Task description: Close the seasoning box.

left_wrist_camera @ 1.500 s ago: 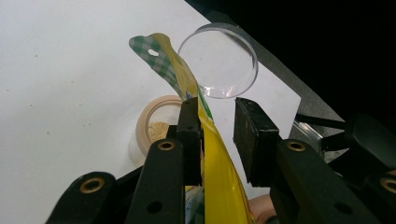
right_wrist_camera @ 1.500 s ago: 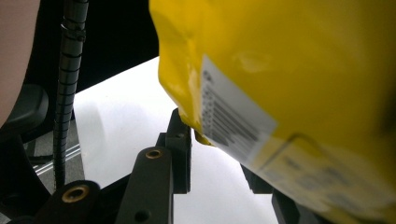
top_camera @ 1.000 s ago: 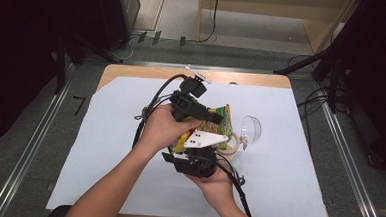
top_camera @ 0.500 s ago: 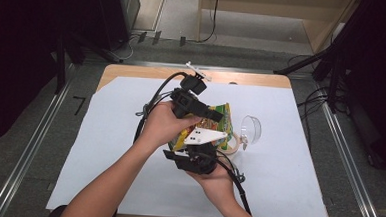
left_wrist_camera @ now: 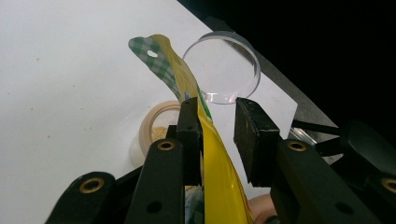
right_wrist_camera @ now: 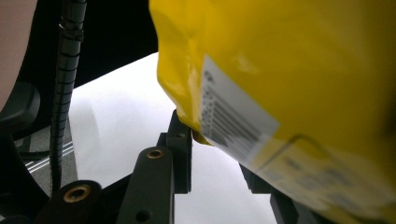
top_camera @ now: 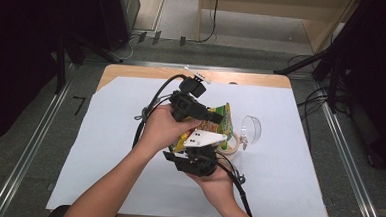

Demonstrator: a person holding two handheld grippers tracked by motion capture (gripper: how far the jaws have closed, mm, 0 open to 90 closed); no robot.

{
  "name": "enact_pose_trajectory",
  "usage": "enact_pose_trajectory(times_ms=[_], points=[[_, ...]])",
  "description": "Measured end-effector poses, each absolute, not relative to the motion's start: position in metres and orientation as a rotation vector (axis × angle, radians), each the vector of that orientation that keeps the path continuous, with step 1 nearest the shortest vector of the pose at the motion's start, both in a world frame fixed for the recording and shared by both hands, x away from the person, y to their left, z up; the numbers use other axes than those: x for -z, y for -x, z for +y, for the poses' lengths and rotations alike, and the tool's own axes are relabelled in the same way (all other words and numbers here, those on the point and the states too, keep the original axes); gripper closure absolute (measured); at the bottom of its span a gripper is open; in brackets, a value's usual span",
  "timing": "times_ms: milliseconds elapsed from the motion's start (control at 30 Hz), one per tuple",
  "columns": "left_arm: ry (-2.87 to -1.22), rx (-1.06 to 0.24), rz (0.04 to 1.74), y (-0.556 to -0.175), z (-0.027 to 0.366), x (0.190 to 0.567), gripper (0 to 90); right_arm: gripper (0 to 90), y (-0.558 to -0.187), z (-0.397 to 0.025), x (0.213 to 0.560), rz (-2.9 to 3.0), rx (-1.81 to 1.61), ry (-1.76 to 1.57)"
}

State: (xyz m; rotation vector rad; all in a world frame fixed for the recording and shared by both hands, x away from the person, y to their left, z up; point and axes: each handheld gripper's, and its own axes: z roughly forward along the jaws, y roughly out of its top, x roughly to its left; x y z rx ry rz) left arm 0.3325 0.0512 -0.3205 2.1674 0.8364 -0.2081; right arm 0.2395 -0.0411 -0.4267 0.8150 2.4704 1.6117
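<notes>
Two claws on one thin, floppy, slippery snack bag (left_wrist_camera: 212,154): left claw (left_wrist_camera: 217,128) spread around its top edge, right claw (right_wrist_camera: 205,140) pinching a bottom corner.

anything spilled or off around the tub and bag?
Yes: tan crumbs are scattered on the white table cover left of the round tub. The tub's clear lid lies off beside it. The yellow bag is held above.
</notes>
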Motion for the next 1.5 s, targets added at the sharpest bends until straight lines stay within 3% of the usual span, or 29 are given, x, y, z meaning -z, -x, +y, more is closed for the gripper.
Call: enact_pose_trajectory(times_ms=[1500], points=[[-2.183,0.231,0.828,-0.3370,0.0447,0.3184,72.3,69.2,-0.2397,-0.0438,0.4238,2.461,-1.631,-0.850]])
